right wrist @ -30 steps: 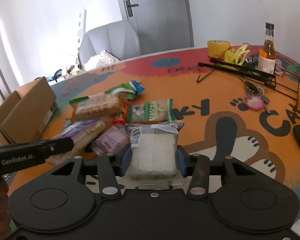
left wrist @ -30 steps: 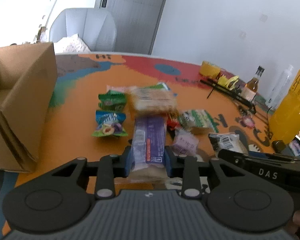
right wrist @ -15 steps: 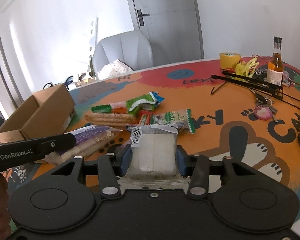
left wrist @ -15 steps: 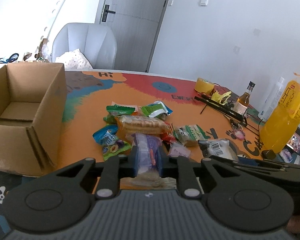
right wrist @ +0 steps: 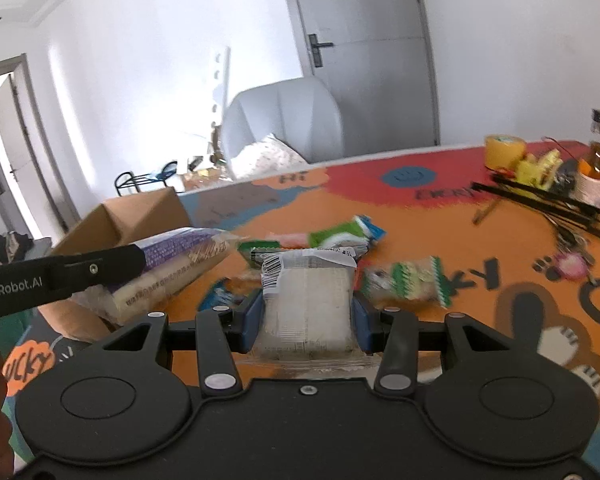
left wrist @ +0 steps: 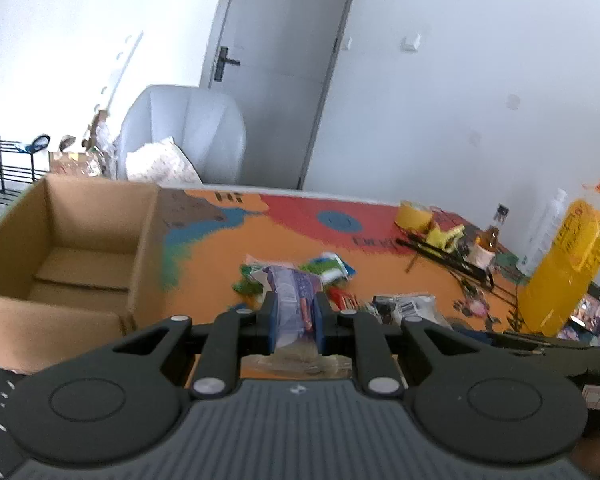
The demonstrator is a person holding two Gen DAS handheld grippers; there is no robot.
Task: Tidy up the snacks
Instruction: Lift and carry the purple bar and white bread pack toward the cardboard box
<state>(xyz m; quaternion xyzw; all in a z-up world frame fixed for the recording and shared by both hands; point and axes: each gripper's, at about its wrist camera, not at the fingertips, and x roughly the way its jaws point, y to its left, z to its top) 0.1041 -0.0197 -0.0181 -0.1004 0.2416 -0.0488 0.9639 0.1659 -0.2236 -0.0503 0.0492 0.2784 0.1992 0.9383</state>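
Open box at the tabletop's left edge, loose snacks mid-table, left gripper clamped on purple pack, right gripper clamped on clear pack, both raised.

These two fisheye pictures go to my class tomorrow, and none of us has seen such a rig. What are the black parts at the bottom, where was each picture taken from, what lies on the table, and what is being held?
No robot arm here: a person holds a two-finger gripper in each hand, each with a camera looking along its fingers. The black parts are the grippers' own bodies.

In the left wrist view, the left gripper is shut on a purple cracker pack. In the right wrist view, the right gripper is shut on a clear white-filled packet; the left gripper and its pack show at that picture's left.

On the colourful table stand an open cardboard box, a pile of loose snack packets, a yellow tape roll, a small glass bottle and a big yellow bottle.
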